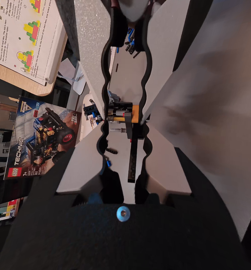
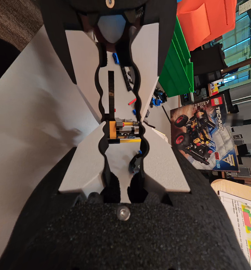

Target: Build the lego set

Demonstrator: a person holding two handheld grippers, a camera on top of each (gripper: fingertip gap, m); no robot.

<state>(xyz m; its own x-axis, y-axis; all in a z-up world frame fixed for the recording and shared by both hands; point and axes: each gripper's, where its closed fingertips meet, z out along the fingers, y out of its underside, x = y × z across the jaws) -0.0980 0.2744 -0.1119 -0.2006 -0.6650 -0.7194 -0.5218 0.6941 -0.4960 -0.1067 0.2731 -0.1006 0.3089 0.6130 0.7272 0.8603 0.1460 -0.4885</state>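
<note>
The two grippers face each other tip to tip over the white tabletop (image 1: 209,73). Both hold the same small lego build (image 1: 122,115), a block of black, yellow, orange and grey parts with a long black beam (image 1: 132,160) sticking out. The left gripper (image 1: 122,124) has its jaws squeezed on one end of the build. The right gripper (image 2: 122,128) has its jaws squeezed on the other end. Loose blue and black pieces (image 2: 157,100) lie on the tabletop nearby. The lego box (image 1: 40,138) stands off to the side, near an instruction sheet (image 1: 26,36).
</note>
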